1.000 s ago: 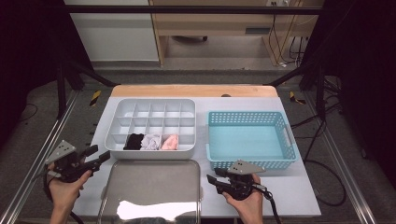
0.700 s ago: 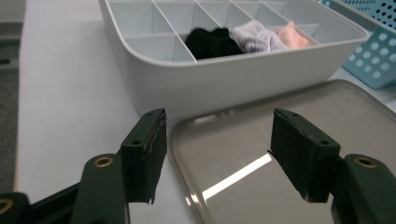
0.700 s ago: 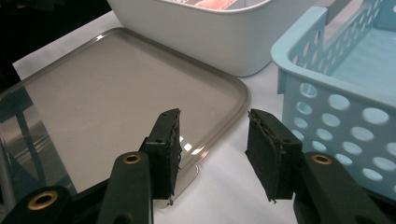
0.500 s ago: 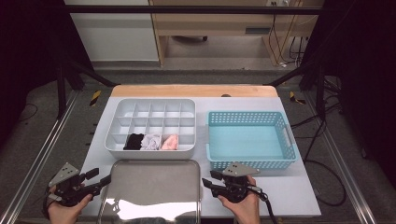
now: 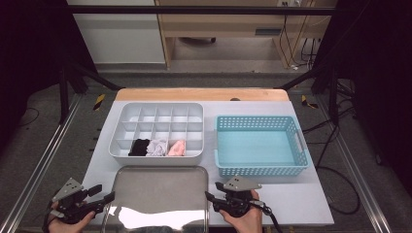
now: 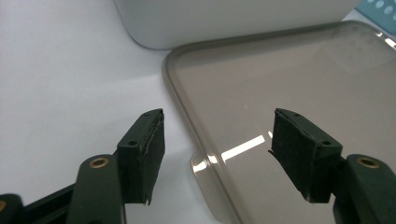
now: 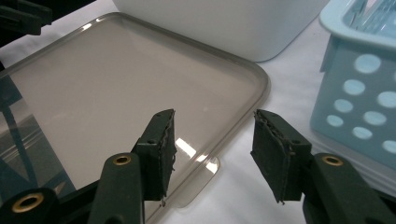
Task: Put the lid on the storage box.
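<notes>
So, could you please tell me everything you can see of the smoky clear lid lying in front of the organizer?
The lid is a grey-tinted, see-through plastic rectangle with rounded corners, a raised rim and a small tab on each short side. It lies flat on the white table, glossy with glare. Both open tongs, left and right, straddle its tabs without gripping.

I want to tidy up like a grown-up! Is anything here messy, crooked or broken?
Nothing stands out. The clear lid lies flat and square on the table, just in front of the white divided box. Three small bundles sit neatly in the box's front row. The blue basket stands straight beside it, with nothing in it.
</notes>
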The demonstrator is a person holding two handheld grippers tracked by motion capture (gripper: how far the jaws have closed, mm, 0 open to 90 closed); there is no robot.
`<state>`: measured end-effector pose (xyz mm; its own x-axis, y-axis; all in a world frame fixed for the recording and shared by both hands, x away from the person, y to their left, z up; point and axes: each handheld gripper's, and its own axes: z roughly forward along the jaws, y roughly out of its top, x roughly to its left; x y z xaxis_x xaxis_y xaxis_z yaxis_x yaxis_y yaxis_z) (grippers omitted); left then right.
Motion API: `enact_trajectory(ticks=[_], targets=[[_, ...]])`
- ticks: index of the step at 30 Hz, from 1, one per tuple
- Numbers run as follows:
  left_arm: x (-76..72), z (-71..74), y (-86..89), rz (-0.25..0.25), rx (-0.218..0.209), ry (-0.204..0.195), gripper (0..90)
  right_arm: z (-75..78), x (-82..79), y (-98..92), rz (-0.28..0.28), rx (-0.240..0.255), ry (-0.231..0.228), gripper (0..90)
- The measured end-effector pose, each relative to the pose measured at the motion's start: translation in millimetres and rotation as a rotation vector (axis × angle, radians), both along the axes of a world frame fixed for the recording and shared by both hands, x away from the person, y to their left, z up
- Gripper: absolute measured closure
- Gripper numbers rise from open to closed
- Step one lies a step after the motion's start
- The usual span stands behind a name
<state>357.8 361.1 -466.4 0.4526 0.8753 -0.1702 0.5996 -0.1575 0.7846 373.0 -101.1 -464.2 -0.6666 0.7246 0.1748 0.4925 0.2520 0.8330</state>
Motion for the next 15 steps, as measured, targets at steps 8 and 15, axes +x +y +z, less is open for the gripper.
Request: enact_trajectory(ticks=[8,15], targets=[[-3.9,-8.2,4.0,0.002,0.027,0.051,32.5,-12.0,-2.6,3.6,0.004,0.037,0.056,49.9],[-5.6,-10.1,4.9,-0.001,0.03,0.078,35.4,-17.9,-4.5,8.5,0.004,0.058,0.101,51.7]])
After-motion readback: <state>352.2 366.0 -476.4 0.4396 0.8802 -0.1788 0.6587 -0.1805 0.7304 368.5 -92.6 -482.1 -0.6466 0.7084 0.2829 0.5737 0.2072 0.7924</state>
